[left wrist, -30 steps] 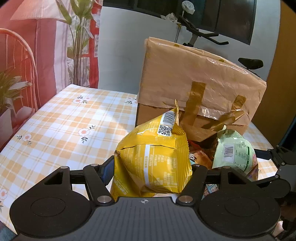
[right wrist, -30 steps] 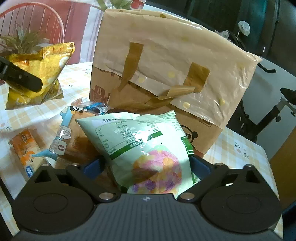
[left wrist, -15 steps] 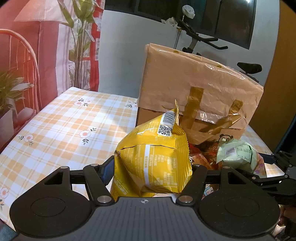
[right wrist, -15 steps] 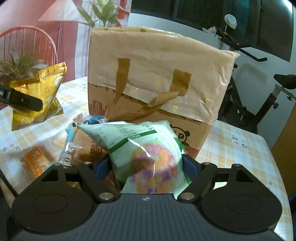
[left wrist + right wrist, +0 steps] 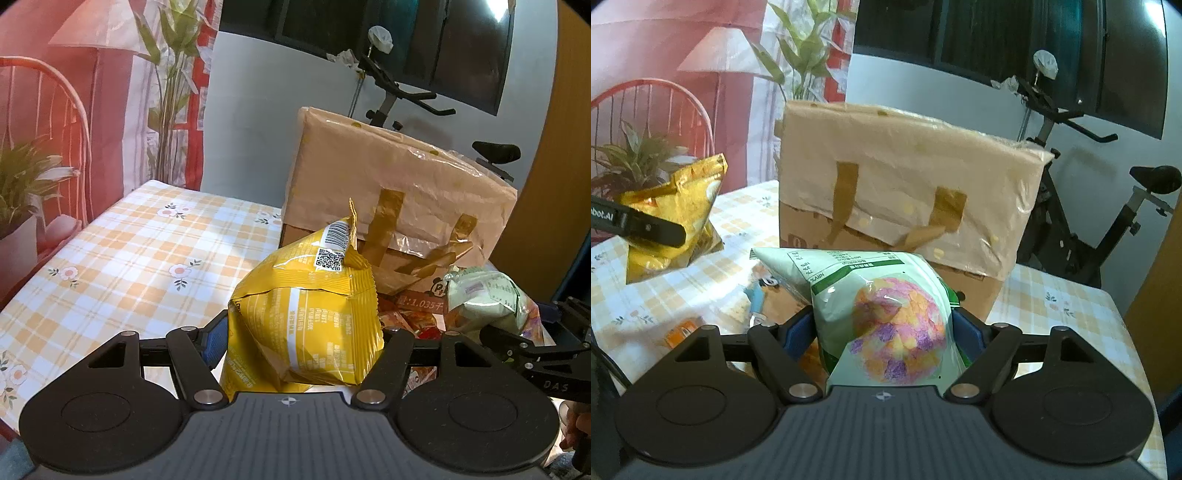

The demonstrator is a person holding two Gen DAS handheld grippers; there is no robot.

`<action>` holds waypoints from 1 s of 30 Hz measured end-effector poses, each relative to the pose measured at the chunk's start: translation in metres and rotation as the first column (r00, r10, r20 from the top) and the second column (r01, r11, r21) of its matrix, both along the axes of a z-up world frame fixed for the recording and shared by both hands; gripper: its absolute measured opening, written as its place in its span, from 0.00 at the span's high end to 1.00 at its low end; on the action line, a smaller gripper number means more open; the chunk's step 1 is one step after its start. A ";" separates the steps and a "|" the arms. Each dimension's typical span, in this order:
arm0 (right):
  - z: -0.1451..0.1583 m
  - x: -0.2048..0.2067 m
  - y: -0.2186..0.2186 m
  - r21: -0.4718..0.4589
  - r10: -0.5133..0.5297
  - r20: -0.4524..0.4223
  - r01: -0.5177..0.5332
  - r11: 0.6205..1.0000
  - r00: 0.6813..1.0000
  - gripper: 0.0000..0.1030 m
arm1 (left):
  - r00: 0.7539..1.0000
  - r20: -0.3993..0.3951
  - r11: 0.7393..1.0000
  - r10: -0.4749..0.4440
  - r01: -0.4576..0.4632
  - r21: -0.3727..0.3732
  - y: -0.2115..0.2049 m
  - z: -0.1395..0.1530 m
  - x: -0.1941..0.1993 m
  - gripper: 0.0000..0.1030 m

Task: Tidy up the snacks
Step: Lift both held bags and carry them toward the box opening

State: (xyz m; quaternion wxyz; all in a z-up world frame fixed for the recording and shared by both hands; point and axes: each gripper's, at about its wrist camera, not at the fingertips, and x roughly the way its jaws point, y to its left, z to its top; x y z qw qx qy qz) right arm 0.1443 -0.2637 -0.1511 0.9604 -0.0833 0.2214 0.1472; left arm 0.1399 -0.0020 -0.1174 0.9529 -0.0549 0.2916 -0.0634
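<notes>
The left gripper (image 5: 301, 338) clamps a yellow snack bag (image 5: 303, 325) above the checked tablecloth (image 5: 122, 266); the right gripper (image 5: 882, 332) squeezes a pale green snack bag (image 5: 886, 317) (colourful puffs pictured). Behind stands a taped cardboard box (image 5: 905, 195).

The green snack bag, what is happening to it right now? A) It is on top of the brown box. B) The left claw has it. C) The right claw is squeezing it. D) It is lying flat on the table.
C: the green snack bag sits between the blue pads of the right claw, which press on both its sides.
</notes>
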 end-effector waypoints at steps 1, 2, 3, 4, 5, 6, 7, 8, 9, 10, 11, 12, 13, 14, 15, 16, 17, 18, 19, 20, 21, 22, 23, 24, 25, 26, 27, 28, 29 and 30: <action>0.002 -0.002 0.000 0.002 0.002 0.005 -0.002 1.000 1.000 0.23 | 1.000 0.003 1.000 0.002 -0.002 -0.001 0.000 0.001 -0.001 0.33; 0.003 -0.004 0.001 0.004 0.005 0.010 -0.005 1.000 1.000 0.23 | 1.000 0.007 1.000 0.004 -0.004 -0.002 0.000 0.002 -0.002 0.33; 0.004 -0.006 0.002 0.004 0.007 0.015 -0.007 1.000 1.000 0.23 | 1.000 0.013 1.000 0.005 -0.005 -0.001 0.001 0.004 -0.003 0.33; 0.006 -0.007 0.002 0.005 0.008 0.020 -0.008 1.000 1.000 0.23 | 1.000 0.019 1.000 0.006 -0.006 -0.001 0.002 0.005 -0.003 0.33; 0.007 -0.009 0.002 0.006 0.009 0.026 -0.009 1.000 1.000 0.23 | 1.000 0.028 1.000 0.006 -0.006 0.000 0.002 0.008 -0.004 0.33; 0.009 -0.010 0.002 0.007 0.009 0.031 -0.009 1.000 0.999 0.23 | 0.999 0.039 1.000 0.006 -0.006 0.001 0.003 0.011 -0.004 0.33; 0.011 -0.012 0.002 0.008 0.010 0.037 -0.010 1.000 0.999 0.23 | 0.999 0.050 1.000 0.005 -0.005 0.003 0.004 0.014 -0.004 0.33; 0.014 -0.013 0.001 0.008 0.009 0.045 -0.009 1.000 0.999 0.23 | 0.998 0.064 1.000 0.003 -0.003 0.005 0.004 0.018 -0.004 0.33; 0.017 -0.014 0.000 0.008 0.006 0.056 -0.007 1.000 0.998 0.23 | 0.997 0.079 1.000 0.000 0.000 0.005 0.005 0.022 -0.004 0.33; 0.020 -0.015 0.000 0.009 0.005 0.067 -0.005 1.000 0.998 0.23 | 0.996 0.093 1.000 -0.003 0.002 0.006 0.006 0.026 -0.005 0.33; 0.024 -0.017 -0.001 0.011 0.004 0.079 -0.005 1.000 0.997 0.23 | 0.994 0.107 1.000 -0.005 0.005 0.007 0.007 0.030 -0.005 0.33; 0.027 -0.017 -0.002 0.016 0.002 0.090 -0.004 1.000 0.996 0.23 | 0.993 0.119 1.000 -0.009 0.008 0.008 0.007 0.034 -0.004 0.33; 0.031 -0.018 -0.003 0.023 0.000 0.101 -0.003 1.000 0.995 0.23 | 0.992 0.128 1.000 -0.013 0.012 0.007 0.008 0.037 -0.004 0.33; 0.034 -0.018 -0.004 0.031 -0.001 0.109 -0.002 1.000 0.994 0.23 | 0.991 0.134 1.000 -0.016 0.015 0.007 0.008 0.040 -0.003 0.33; 0.038 -0.019 -0.005 0.038 -0.002 0.117 -0.003 0.999 0.993 0.23 | 0.990 0.139 1.000 -0.019 0.018 0.006 0.008 0.043 -0.002 0.33; 0.040 -0.019 -0.006 0.045 -0.002 0.125 -0.004 0.999 0.992 0.23 | 0.989 0.144 1.000 -0.022 0.021 0.004 0.008 0.046 -0.001 0.33; 0.043 -0.019 -0.007 0.050 -0.002 0.131 -0.005 0.999 0.991 0.23 | 0.989 0.148 1.000 -0.024 0.024 0.003 0.009 0.048 0.000 0.33; 0.045 -0.020 -0.007 0.056 -0.002 0.136 -0.006 0.998 0.991 0.23 | 0.988 0.153 1.000 -0.027 0.027 0.002 0.009 0.051 0.001 0.33; 0.048 -0.020 -0.008 0.061 -0.002 0.141 -0.006 0.998 0.990 0.23 | 0.987 0.157 1.000 -0.029 0.029 0.001 0.008 0.053 0.001 0.33; 0.050 -0.020 -0.008 0.066 -0.002 0.147 -0.007 0.998 0.989 0.23 | 0.986 0.161 0.999 -0.032 0.032 0.000 0.008 0.056 0.002 0.33; 0.053 -0.020 -0.009 0.070 -0.001 0.153 -0.009 0.998 0.988 0.23 | 0.986 0.165 0.999 -0.036 0.037 -0.003 0.007 0.059 0.003 0.33; 0.056 -0.020 -0.010 0.077 -0.001 0.159 -0.012 0.997 0.987 0.23 | 0.985 0.169 0.999 -0.040 0.041 -0.005 0.007 0.061 0.004 0.33; 0.060 -0.020 -0.011 0.087 0.001 0.165 -0.016 0.996 0.986 0.23 | 0.984 0.173 0.999 -0.045 0.047 -0.007 0.007 0.065 0.005 0.33; 0.063 -0.020 -0.012 0.095 0.002 0.172 -0.019 0.995 0.985 0.23 | 0.982 0.179 0.999 -0.052 0.054 -0.005 0.006 0.069 0.007 0.33; 0.067 -0.019 -0.014 0.103 0.002 0.181 -0.021 0.994 0.984 0.23 | 0.981 0.187 0.998 -0.058 0.059 -0.002 0.005 0.072 0.009 0.33; 0.072 -0.018 -0.015 0.108 0.002 0.190 -0.023 0.994 0.982 0.24 | 0.978 0.198 0.998 -0.064 0.065 0.003 0.004 0.076 0.010 0.33; 0.076 -0.016 -0.016 0.113 0.002 0.200 -0.025 0.993 0.980 0.24 | 0.975 0.209 0.998 -0.070 0.070 0.007 0.003 0.080 0.013 0.33; 0.081 -0.014 -0.017 0.116 0.003 0.212 -0.028 0.993 0.977 0.24 | 0.973 0.219 0.997 -0.075 0.075 0.007 0.002 0.083 0.016 0.33; 0.086 -0.013 -0.018 0.118 0.004 0.223 -0.031 0.992 0.975 0.24 | 0.971 0.227 0.997 -0.080 0.081 0.004 0.001 0.087 0.018 0.33; 0.090 -0.010 -0.019 0.119 0.006 0.235 -0.035 0.992 0.972 0.25 | 0.969 0.233 0.996 -0.085 0.088 -0.001 -0.001 0.090 0.022 0.33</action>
